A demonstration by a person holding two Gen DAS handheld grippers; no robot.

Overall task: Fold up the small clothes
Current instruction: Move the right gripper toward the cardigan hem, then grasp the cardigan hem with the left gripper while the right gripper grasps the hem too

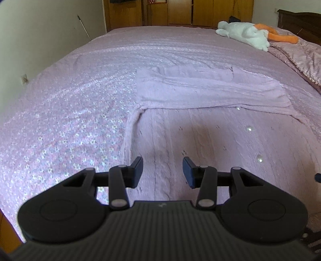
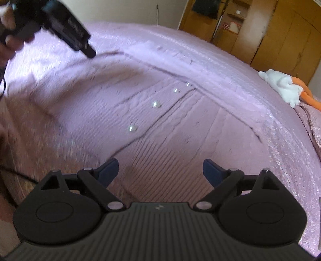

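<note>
While both grippers hang over bed, pink knitted cardigan lies spread on floral sheet, sleeves folded across upper part, row of shiny buttons down front. Left gripper above cardigan's left edge, fingers apart, nothing between pads. Right gripper over cardigan's lower front, fingers spread wide, empty. Person's hand grips left tool's handle. White plush toy with orange legs well apart near bed's far corner. Wooden wardrobe behind.

pink ribbed knit cardigan: on bed, near its near edge | white-and-orange plush toy: far right corner | wooden wardrobe: behind bed
</note>
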